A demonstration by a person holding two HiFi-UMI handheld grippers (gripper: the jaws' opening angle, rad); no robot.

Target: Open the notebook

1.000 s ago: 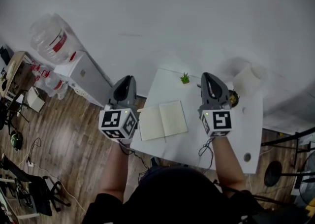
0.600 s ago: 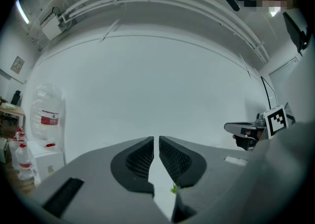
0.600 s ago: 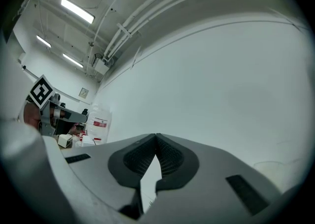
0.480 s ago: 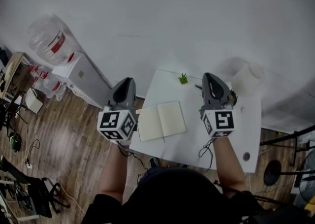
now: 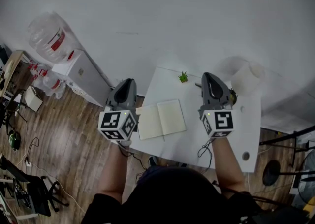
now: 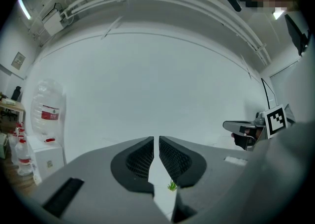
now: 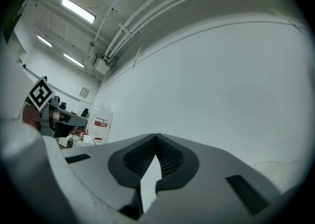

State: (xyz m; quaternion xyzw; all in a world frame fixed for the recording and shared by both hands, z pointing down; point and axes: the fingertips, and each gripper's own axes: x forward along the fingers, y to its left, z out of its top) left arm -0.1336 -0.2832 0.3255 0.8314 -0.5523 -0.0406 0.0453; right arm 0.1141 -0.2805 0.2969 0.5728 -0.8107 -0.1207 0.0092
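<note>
the left tool (image 6: pixel 156 142) has its two jaws almost together, with just a thin slit between them, and nothing is in that slit. the right tool (image 7: pixel 156 137) has its jaws pressed together at the tips, and it holds nothing too. both tools are up in the air and point out at the white wall, one on each side, not down at the desk (image 5: pixel 197 144). neither one touches anything. down on the white desk, between the two tools when you look from above, lies the notebook (image 5: pixel 161 119). it is already open. it lies flat, with two pale pages side by side and a fold down the middle. the pages look blank from here. a small green plant (image 5: pixel 183 77) stands near the far edge of the desk, well apart from the notebook. so i think the job is done: the notebook is open and stays open by itself, and no tool has to hold it. i see nothing left to do, but maybe to bring the tools down and rest.
</note>
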